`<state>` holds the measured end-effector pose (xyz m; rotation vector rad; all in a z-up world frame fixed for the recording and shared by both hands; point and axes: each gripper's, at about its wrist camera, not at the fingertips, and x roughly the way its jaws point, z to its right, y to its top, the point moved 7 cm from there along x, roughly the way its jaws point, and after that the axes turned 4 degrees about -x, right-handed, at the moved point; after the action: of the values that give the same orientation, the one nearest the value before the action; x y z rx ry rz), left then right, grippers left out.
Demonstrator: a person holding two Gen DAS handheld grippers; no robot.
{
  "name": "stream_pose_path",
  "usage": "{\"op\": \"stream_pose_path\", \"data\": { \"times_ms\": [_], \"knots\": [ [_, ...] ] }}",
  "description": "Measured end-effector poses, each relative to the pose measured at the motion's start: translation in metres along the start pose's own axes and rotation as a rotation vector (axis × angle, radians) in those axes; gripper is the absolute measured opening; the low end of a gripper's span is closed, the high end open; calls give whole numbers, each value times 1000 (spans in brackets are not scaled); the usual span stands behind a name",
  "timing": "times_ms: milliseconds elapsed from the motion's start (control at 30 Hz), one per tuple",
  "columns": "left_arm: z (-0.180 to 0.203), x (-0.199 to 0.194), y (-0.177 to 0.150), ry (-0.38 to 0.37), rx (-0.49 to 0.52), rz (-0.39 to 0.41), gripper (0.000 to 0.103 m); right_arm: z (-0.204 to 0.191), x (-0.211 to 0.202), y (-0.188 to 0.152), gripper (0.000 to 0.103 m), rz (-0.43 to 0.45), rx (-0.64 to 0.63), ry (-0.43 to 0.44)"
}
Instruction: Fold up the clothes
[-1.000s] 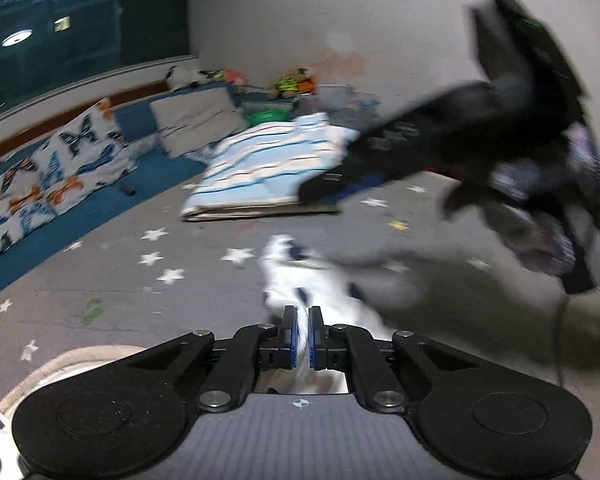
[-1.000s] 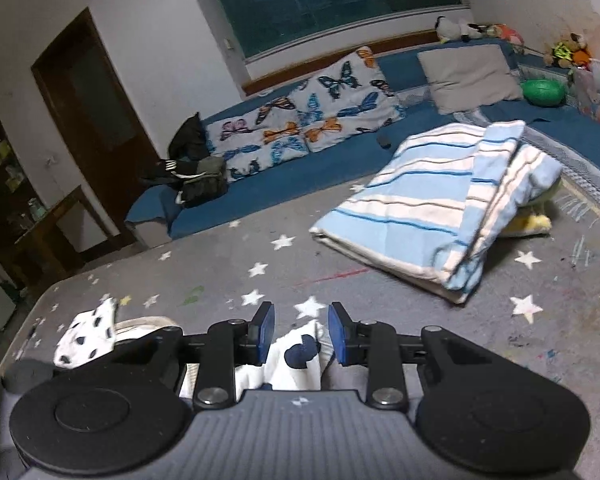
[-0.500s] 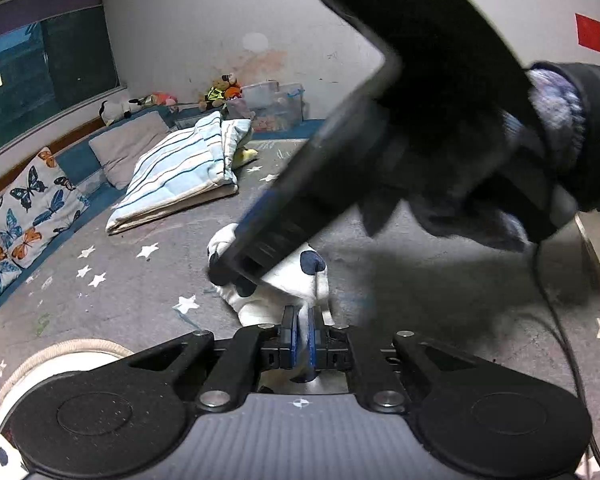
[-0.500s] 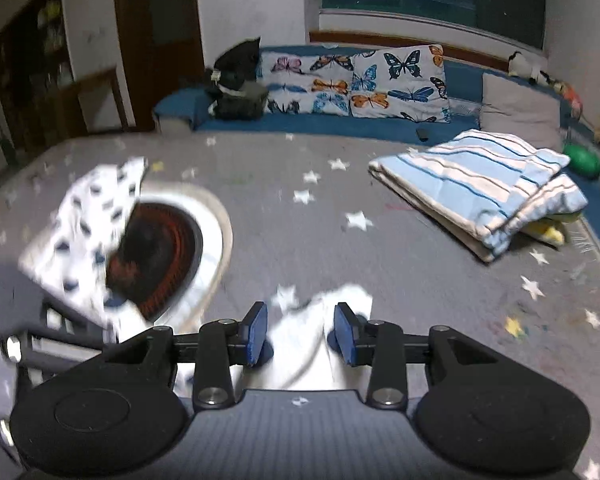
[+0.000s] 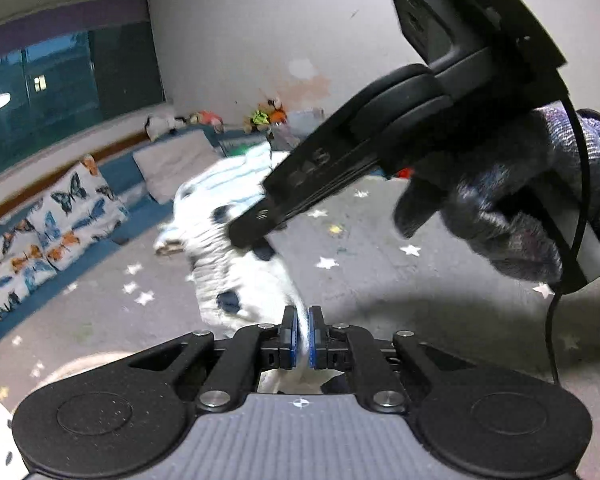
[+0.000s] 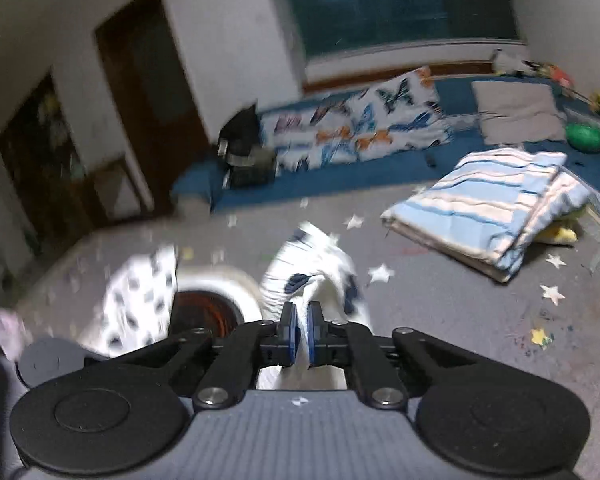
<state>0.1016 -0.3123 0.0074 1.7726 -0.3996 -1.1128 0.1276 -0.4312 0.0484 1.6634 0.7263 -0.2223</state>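
A white garment with dark blue spots [image 5: 236, 280] hangs bunched above the star-patterned carpet. My left gripper [image 5: 303, 312] is shut on one edge of it, with cloth pinched between the blue pads. In the left wrist view my right gripper [image 5: 244, 236] reaches in from the upper right, held by a gloved hand [image 5: 500, 208], its tip on the far part of the cloth. In the right wrist view the right gripper [image 6: 301, 308] has its jaws closing, its pads pressing on the same garment [image 6: 320, 264].
A round white-rimmed basket [image 6: 216, 280] sits on the carpet at the left, with another spotted cloth [image 6: 140, 300] draped on it. A folded striped blanket [image 6: 488, 208] lies to the right. Butterfly cushions [image 6: 360, 128] line the blue bench behind.
The right gripper's jaws, apart over the cloth before, have closed on it. The garment has come up off the carpet between both grippers. The left gripper stayed shut on it.
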Motion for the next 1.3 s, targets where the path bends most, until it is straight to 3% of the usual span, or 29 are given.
{"op": "stream_pose_path", "data": {
  "times_ms": [67,200,300,400,567,667,800,933,1000,1067,1100,1167,1300],
  "knots": [
    [1,2,-3,-5,9,-21,7,16,0,-11,15,-49,35,-58],
    [6,5,-16,-45,-2,-73,10,39,0,-34,16,-125,55,-140],
    [-1,6,-13,-49,-57,-80,10,43,-6,-38,19,-117,66,-136],
    [-20,10,0,-39,-172,-83,11,46,-6,-40,19,-115,71,-125],
    [-39,23,8,-39,-316,-137,29,50,-9,-45,19,-106,92,-120],
    [-50,21,14,-48,-396,-122,35,53,-11,-50,19,-113,98,-120],
    [-52,47,13,-83,-424,-216,39,54,-12,-54,19,-110,112,-110],
    [-50,73,2,-88,-466,-295,39,51,-15,-52,20,-95,112,-98],
    [-49,77,-1,-103,-487,-290,35,50,-17,-51,20,-93,105,-95],
    [-50,79,-1,-108,-489,-273,15,50,-19,-50,22,-87,100,-97],
    [-51,79,2,-104,-480,-260,12,50,-20,-49,24,-79,100,-98],
    [-61,74,11,-59,-455,-208,8,50,-23,-45,37,-61,102,-99],
    [-95,64,31,77,-418,-106,8,45,-20,-39,37,-42,90,-86]
  ]
}}
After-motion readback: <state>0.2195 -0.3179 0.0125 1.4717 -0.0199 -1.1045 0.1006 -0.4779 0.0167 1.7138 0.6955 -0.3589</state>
